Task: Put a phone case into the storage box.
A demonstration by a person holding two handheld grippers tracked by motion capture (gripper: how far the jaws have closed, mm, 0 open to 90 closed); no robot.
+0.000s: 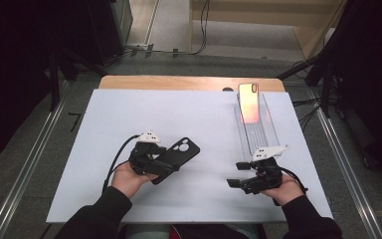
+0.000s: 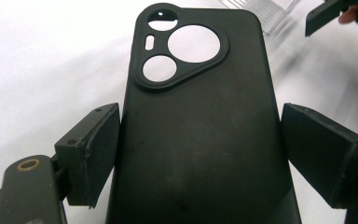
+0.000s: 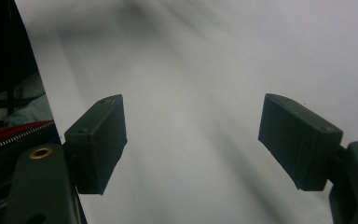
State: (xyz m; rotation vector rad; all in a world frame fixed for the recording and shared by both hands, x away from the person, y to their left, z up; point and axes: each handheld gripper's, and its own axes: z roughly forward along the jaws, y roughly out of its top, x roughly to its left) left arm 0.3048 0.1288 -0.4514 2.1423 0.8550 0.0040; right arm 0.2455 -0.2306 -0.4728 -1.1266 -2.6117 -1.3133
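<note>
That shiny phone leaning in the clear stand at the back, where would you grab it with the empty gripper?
Probably by its two long edges near the top. The phone leans back in the clear stand, its upper end free above the rails, so the right gripper, whose jaws stand open with nothing between them, could come from the person's side and above, one jaw on each edge.

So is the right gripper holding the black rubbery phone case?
No, the right gripper has open jaws with nothing between; the black phone case sits in the left gripper.

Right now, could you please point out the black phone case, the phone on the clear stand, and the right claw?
black phone case (image 2: 200,140), left gripper view, plain back.
phone (image 1: 249,102), high view, glossy back.
right claw (image 1: 238,174), high view, between fingertips.
</note>
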